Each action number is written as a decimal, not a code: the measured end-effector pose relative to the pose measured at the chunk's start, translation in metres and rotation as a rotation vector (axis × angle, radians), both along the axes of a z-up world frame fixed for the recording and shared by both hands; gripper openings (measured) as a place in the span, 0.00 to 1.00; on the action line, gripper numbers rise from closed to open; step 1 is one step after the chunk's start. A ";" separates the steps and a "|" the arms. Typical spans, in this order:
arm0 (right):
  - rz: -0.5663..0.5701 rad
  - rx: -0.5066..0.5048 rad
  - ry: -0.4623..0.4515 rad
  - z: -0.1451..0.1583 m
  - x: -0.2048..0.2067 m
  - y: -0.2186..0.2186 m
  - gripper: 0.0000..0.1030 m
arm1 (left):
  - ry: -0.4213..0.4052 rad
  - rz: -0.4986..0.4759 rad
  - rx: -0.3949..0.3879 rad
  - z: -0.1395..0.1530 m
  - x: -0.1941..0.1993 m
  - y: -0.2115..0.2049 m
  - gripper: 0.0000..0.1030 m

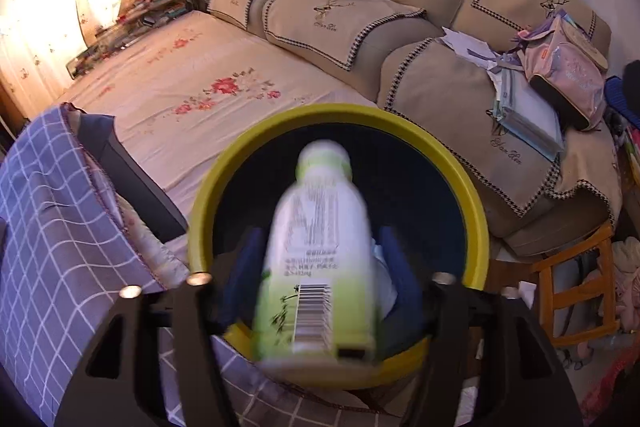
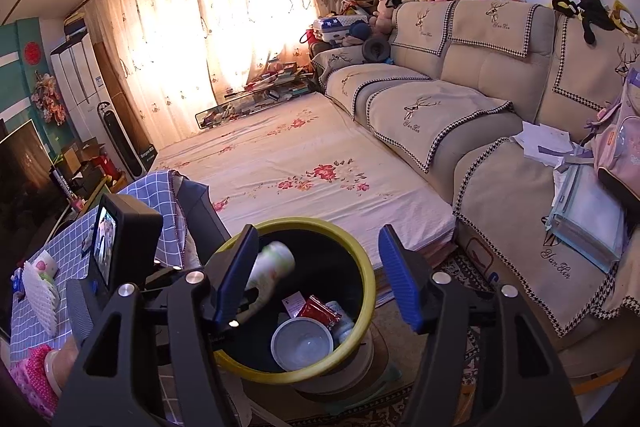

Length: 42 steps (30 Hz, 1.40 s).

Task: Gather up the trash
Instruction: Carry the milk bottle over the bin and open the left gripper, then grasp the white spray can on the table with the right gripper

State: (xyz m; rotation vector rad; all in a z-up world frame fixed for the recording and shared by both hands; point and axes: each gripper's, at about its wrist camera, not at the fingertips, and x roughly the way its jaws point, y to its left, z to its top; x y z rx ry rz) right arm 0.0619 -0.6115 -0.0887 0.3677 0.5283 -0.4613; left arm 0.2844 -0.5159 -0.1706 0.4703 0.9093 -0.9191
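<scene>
In the left wrist view, the left gripper [image 1: 320,267] stood released, its blue ribbed fingers [image 1: 244,267] spread on either side of a white and pale-green plastic bottle [image 1: 320,247]. The smooth, barcoded bottle was motion-blurred at the centre of the frame, apart from both pads, cap end pointing into the round yellow-rimmed trash bin with a dark interior [image 1: 456,171]. A purple checked cloth [image 1: 48,227] filled the lower left, and a beige fabric sofa with houndstooth-trimmed covers [image 1: 360,27] ran across the upper right.

In the right wrist view, the right gripper [image 2: 316,275] was also released, nothing between its blue ribbed fingers [image 2: 400,279]. The same bin [image 2: 360,259] sat at lower centre, and the bottle [image 2: 272,267] hung tilted inside its rim beside the left-hand finger. At the bin's bottom lay a round clear plastic bowl [image 2: 302,343], a crinkled red foil packet [image 2: 318,311] and a white paper scrap [image 2: 293,304]. A floral sheet [image 2: 300,155] spread behind.
</scene>
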 end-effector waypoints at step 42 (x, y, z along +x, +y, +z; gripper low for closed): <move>0.564 -0.021 0.179 -0.005 0.234 0.251 0.60 | -0.356 0.915 -0.339 0.094 0.010 0.540 0.92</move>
